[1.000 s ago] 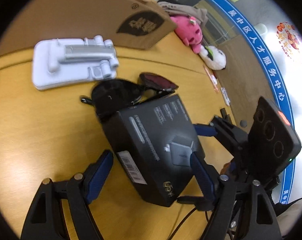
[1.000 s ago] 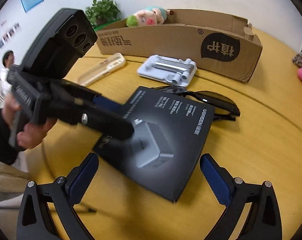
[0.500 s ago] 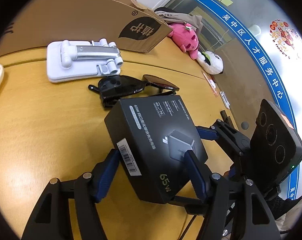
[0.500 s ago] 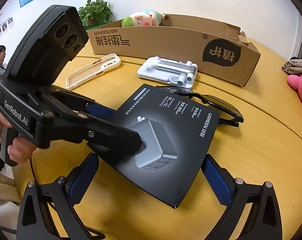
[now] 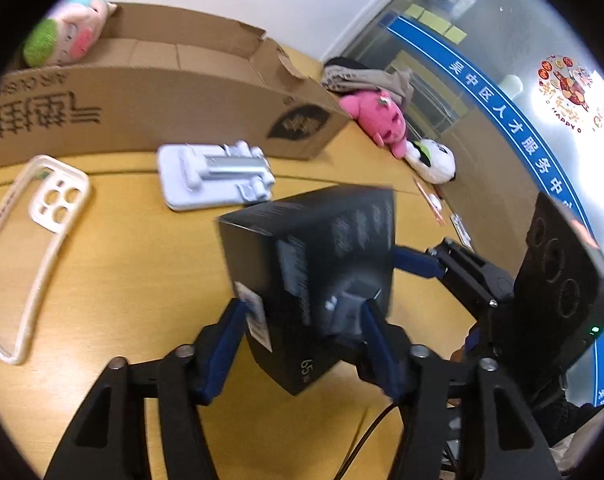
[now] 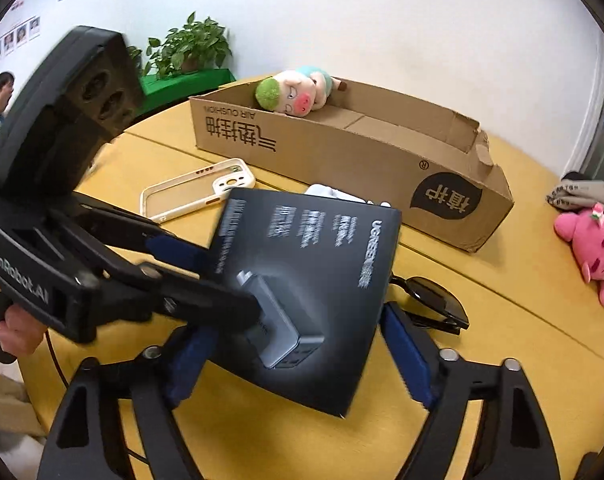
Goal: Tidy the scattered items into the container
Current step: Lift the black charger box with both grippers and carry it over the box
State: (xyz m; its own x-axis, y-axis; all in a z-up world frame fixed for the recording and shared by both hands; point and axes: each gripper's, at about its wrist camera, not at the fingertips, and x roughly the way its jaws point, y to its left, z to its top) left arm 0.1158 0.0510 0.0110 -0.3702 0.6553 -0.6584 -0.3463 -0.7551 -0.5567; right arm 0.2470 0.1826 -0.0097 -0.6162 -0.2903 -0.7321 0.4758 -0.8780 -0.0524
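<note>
Only 1 item, a plush pig (image 6: 292,94), lies inside the carton (image 6: 353,160); the phone case (image 6: 194,192), white stand (image 5: 216,178) and sunglasses (image 6: 433,306) lie on the table (image 6: 501,320) in front of the carton, so most tidying remains. The black charger box (image 6: 305,288) is tilted up off the table, just in front of the carton. The left gripper (image 5: 302,344) is closing on its narrow sides, pads touching. The right gripper (image 6: 298,360) is closing across its wider faces, pads apparently against it.
</note>
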